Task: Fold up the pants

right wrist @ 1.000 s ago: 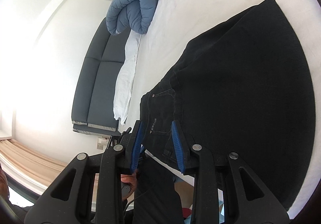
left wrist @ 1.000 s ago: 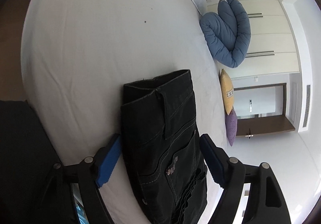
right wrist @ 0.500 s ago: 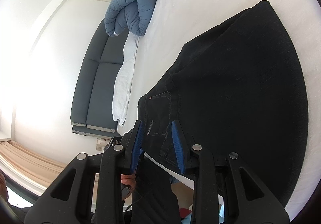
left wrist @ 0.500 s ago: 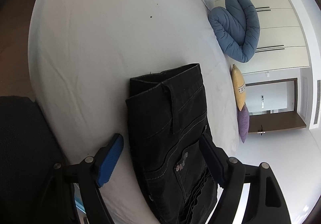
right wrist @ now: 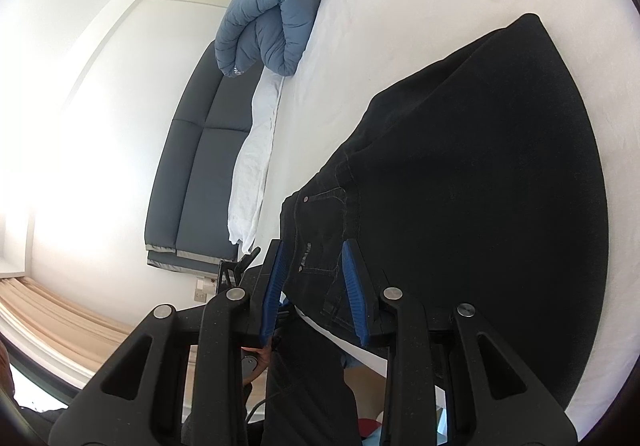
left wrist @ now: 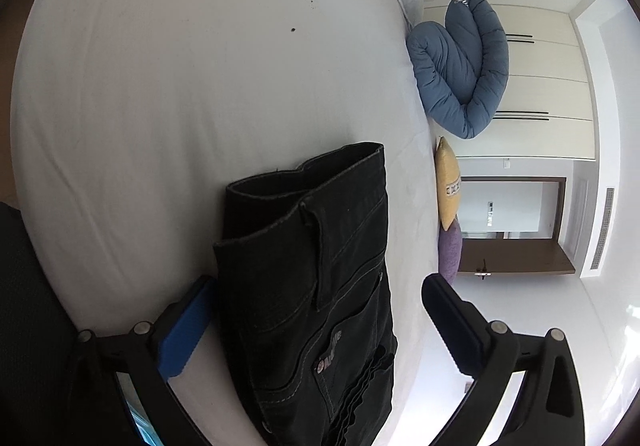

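Black denim pants (left wrist: 312, 286) lie folded in a thick stack on the white bed (left wrist: 180, 106), back pocket and waistband upward. My left gripper (left wrist: 319, 280) straddles the stack and its jaws are opening. The blue left pad (left wrist: 184, 330) sits at the stack's edge, and the right finger (left wrist: 452, 322) stands clear of the cloth. In the right wrist view the pants (right wrist: 480, 186) spread wide and dark over the sheet. My right gripper (right wrist: 312, 246) is shut on their waist end near the bed's edge, with denim filling the gap between the blue pads (right wrist: 354, 286).
A rolled blue duvet (left wrist: 460, 74) lies at the bed's far side, with a yellow pillow (left wrist: 446, 186) and a purple pillow (left wrist: 450, 250) beside it. A grey sofa (right wrist: 196, 170) stands along the wall past the bed. Wardrobe doors (left wrist: 548, 86) close the background.
The left jaws have spread wider and the right finger has come off the pants stack. The right gripper keeps the same hold on the waist end.
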The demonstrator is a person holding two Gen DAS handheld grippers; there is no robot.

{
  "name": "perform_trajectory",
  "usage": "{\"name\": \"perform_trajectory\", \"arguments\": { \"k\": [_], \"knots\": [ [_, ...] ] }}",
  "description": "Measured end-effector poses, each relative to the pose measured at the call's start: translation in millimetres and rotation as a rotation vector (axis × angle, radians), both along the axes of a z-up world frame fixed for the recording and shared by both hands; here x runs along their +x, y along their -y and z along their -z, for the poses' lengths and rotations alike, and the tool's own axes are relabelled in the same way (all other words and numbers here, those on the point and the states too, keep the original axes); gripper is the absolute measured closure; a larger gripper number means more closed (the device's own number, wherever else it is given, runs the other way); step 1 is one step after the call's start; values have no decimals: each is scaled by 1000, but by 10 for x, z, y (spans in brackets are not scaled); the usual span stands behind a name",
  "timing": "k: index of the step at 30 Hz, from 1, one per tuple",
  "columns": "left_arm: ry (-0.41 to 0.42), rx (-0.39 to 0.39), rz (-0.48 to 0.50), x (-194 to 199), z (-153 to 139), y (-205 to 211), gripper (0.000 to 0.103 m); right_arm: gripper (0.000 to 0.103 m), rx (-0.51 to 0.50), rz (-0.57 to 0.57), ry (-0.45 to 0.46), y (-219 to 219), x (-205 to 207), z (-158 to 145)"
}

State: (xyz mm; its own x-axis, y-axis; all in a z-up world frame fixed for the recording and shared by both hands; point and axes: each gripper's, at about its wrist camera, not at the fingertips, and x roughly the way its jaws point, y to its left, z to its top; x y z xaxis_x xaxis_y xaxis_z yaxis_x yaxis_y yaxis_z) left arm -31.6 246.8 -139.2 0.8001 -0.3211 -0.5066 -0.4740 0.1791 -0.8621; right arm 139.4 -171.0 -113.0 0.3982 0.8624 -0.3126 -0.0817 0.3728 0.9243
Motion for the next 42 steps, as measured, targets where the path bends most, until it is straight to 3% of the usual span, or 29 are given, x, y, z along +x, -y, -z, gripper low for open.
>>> {"name": "perform_trajectory", "arguments": {
  "k": [3,5,7,9,10,14,20,23,24,27,29,33,34,36,37,38,42],
  "knots": [
    [-2,7,4,-15,-11,5,10,75,-14,-20,-7,-70,95,26],
    [-6,-24,-11,-33,22,-26,24,75,-25,-37,-16,-140,171,41],
    [-15,-53,-13,-35,69,-63,48,75,-37,-61,-22,-243,248,51],
    [-25,-71,2,-13,112,-73,65,75,-58,-87,-30,-388,316,60],
    [-28,-74,8,-6,121,-71,68,75,-60,-102,-30,-467,344,55],
    [-18,-74,24,7,83,-61,74,75,-96,-176,-21,-862,460,26],
    [3,13,28,-12,-77,-38,82,75,-163,-256,-49,-1422,680,116],
    [16,70,35,-25,-163,11,83,75,-312,-263,-166,-1597,817,357],
    [19,90,40,-22,-196,24,84,75,-320,-262,-204,-1616,837,473],
    [33,149,52,-9,-320,70,86,83,-226,-186,-230,-1496,854,638],
    [45,184,63,0,-407,107,87,93,-220,-157,-232,-1464,826,680],
    [82,276,107,96,-689,258,88,94,-191,-135,-202,-1416,767,678],
    [97,315,128,130,-809,331,88,88,-182,-124,-196,-1385,744,633],
    [126,403,181,178,-1042,507,88,64,-176,-62,-145,-1233,656,448],
    [141,451,211,203,-1153,617,88,27,-147,-30,-123,-1128,605,372],
    [158,501,247,231,-1267,758,88,12,-106,6,-105,-1001,560,294],
    [239,676,454,385,-1622,1627,88,12,31,7,-97,-507,495,101]
  ]
}}
